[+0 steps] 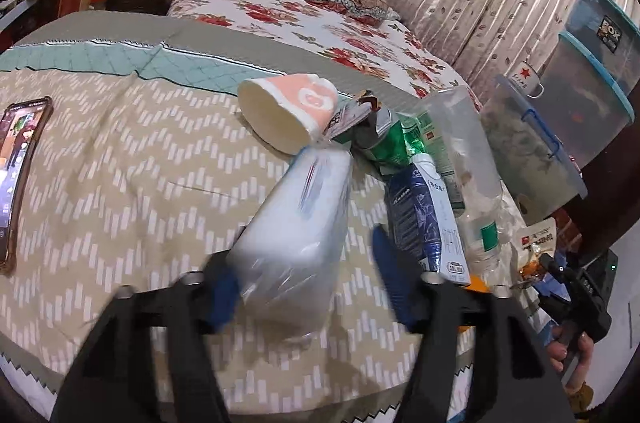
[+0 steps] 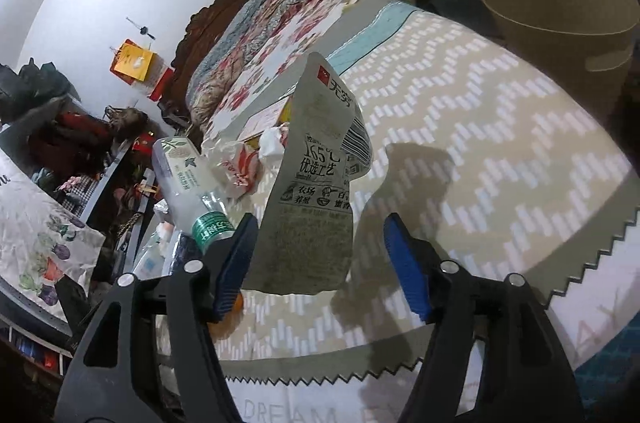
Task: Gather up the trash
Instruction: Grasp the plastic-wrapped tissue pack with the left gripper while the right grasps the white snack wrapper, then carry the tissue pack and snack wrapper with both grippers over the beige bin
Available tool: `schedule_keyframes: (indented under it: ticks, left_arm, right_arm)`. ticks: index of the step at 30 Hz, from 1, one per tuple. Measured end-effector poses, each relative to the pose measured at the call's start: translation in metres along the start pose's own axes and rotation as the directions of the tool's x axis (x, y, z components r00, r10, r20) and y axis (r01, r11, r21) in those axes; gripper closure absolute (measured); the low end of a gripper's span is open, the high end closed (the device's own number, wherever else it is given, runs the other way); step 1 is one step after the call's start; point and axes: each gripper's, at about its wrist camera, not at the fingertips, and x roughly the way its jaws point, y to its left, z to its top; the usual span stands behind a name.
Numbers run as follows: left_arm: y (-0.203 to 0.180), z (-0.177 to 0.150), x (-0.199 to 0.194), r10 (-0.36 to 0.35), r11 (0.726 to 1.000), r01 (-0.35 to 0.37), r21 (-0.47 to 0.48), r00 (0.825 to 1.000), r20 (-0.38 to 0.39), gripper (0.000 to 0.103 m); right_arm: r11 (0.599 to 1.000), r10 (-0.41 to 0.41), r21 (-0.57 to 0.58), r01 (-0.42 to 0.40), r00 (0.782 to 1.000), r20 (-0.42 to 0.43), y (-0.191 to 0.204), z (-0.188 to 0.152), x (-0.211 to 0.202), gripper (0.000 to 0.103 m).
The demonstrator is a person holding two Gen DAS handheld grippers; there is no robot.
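The left tongs (image 1: 308, 275) stand apart around a white plastic-wrapped pack (image 1: 296, 231), and the right tongs (image 2: 320, 263) stand apart around an upright snack wrapper (image 2: 316, 183), neither clamped. Both lie near on the bed (image 2: 500, 143); the bin (image 2: 560, 19) sits far right. Risk: slick film or limp foil may slip from a late squeeze.

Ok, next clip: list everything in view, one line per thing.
tissue pack: one, white, between left jaws
paper cup: one, pink-white, on its side on bed
milk carton: one, blue-white, in trash pile
plastic bottle: one, clear, green label, pile
snack wrapper: one, grey, between right jaws
phone: one, on bedspread
bin: one, tan, beside bed
storage boxes: stacked, blue-lidded
left hand-held gripper: black, blue pads
right hand-held gripper: same
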Motion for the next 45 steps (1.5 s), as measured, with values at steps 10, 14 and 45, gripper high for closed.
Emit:
schedule_keyframes:
  ticks: [10, 14, 45]
  left_arm:
    - [-0.003, -0.005, 0.015, 0.022, 0.999, -0.021, 0.032, 0.998, -0.057, 0.037]
    - [-0.010, -0.006, 0.024, 0.065, 0.995, -0.059, 0.081, 0.996, -0.066, 0.036]
    - [-0.232, 0.024, 0.056, -0.293, 0.867, 0.340, 0.363, 0.939, -0.179, 0.072]
  right_arm:
    - [0.999, -0.040, 0.035, 0.039, 0.999, 0.028, -0.022, 0.005, -0.015, 0.028]
    - [0.999, -0.039, 0.036, 0.038, 0.999, 0.025, -0.023, 0.006, -0.014, 0.027]
    - [0.940, 0.223, 0.266, -0.214, 0.975, -0.002, -0.090, 0.011, -0.027, 0.082]
